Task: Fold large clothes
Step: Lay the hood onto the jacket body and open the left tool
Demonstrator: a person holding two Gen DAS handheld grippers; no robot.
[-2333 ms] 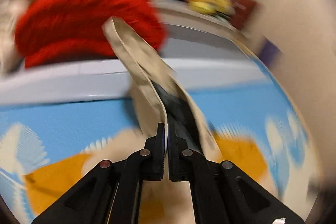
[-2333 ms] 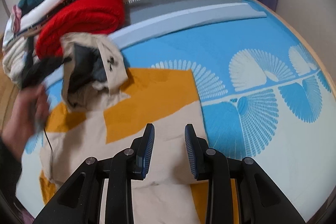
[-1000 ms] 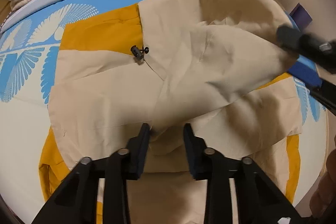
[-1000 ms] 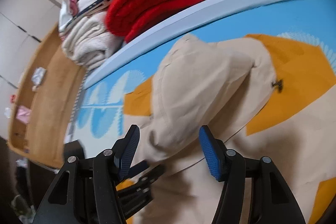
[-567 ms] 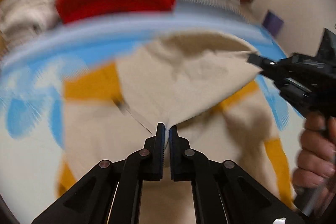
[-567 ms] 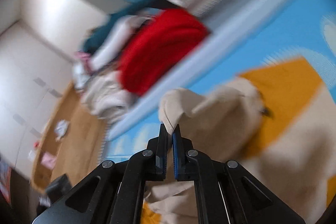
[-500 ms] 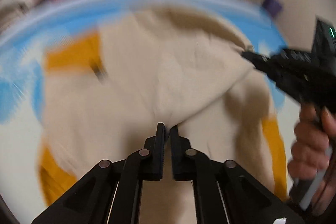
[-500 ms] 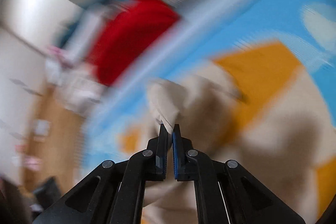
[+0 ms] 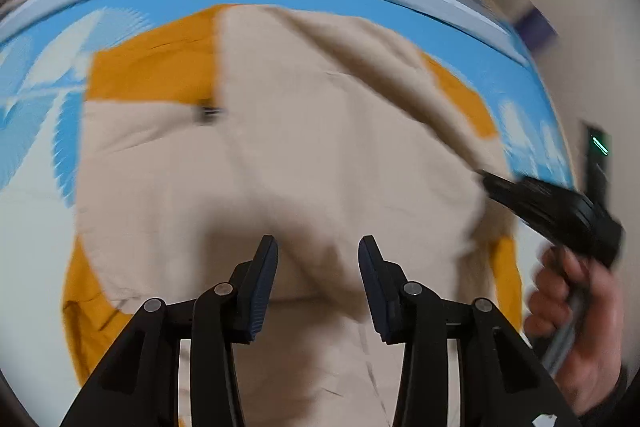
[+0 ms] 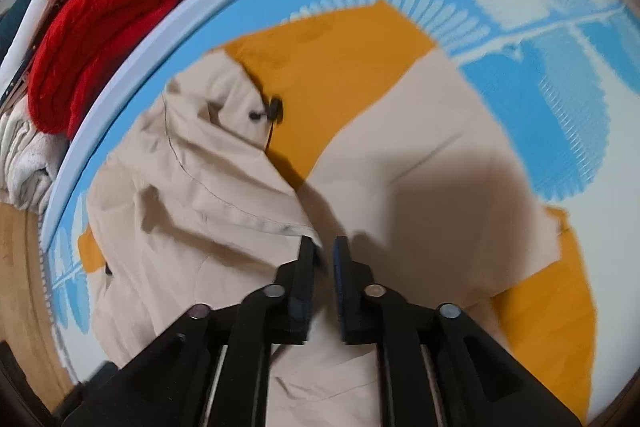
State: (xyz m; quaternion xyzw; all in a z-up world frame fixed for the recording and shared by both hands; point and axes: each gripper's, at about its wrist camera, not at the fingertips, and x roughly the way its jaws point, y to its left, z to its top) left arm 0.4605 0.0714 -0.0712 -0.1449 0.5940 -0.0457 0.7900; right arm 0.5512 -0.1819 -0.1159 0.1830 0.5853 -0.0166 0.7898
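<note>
The beige and orange jacket lies spread on the blue mat, hood folded down onto its body. Left gripper hangs spread, empty; right gripper is slightly parted over the hood's edge. Sleeves and body folds remain.

We note both wrist cameras look steeply down, close above the jacket; both views share its black toggle.
</note>
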